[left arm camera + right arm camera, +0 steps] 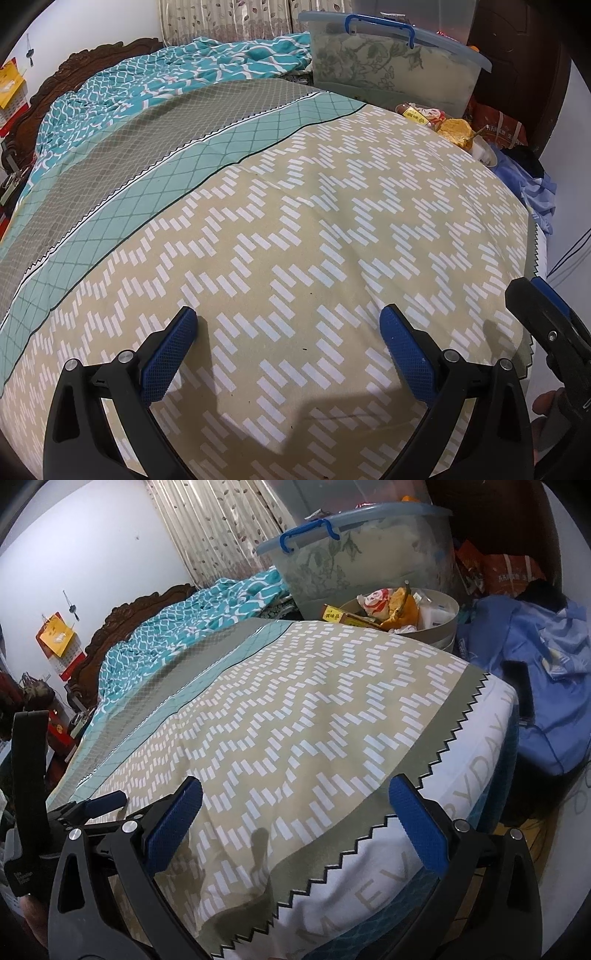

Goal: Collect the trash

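A round beige bin stands at the far corner of the bed and holds trash: a red-and-white wrapper, an orange wrapper and a yellow box. The same trash pile shows at the bed's far right edge in the left wrist view. My left gripper is open and empty, low over the beige patterned bedsheet. My right gripper is open and empty over the sheet's zigzag border. The right gripper also shows at the left wrist view's right edge.
A clear plastic storage box with blue handles stands behind the bin. A teal quilt lies bunched by the carved wooden headboard. Blue clothing and red bags lie right of the bed. Curtains hang behind.
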`<state>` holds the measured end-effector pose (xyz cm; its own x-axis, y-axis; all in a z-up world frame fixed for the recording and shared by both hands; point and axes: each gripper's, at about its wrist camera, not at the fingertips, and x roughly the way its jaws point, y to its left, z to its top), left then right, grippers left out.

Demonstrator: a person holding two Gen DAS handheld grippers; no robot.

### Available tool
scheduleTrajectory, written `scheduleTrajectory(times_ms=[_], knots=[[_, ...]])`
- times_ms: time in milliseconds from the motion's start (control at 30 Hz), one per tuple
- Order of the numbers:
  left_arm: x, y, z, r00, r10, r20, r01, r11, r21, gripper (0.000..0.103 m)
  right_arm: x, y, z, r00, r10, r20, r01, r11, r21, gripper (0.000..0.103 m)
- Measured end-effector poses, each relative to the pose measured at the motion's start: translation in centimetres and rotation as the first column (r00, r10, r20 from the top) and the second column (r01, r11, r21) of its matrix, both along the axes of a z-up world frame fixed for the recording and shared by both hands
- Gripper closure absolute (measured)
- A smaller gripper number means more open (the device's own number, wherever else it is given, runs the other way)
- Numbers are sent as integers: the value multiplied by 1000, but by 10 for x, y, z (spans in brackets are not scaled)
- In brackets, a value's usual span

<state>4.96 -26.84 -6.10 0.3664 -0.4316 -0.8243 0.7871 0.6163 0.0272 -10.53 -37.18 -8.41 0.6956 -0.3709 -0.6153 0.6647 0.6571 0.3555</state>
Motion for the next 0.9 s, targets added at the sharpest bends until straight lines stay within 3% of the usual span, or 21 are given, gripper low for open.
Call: scheduleTrajectory(times_ms=[200, 667, 900], knots=[[0, 1, 0, 1000, 11, 0, -11, 1000, 2, 7, -6, -3, 0, 999, -41, -2, 41, 999, -8, 3], [23, 30, 9, 987, 159, -6, -159, 986, -49, 9, 1, 3, 0, 999, -18, -38, 16, 999, -40, 3], [19, 34, 17, 982, 184, 48, -179, 980, -85, 9, 0, 5, 3, 999, -24, -39, 22, 999, -46, 3]])
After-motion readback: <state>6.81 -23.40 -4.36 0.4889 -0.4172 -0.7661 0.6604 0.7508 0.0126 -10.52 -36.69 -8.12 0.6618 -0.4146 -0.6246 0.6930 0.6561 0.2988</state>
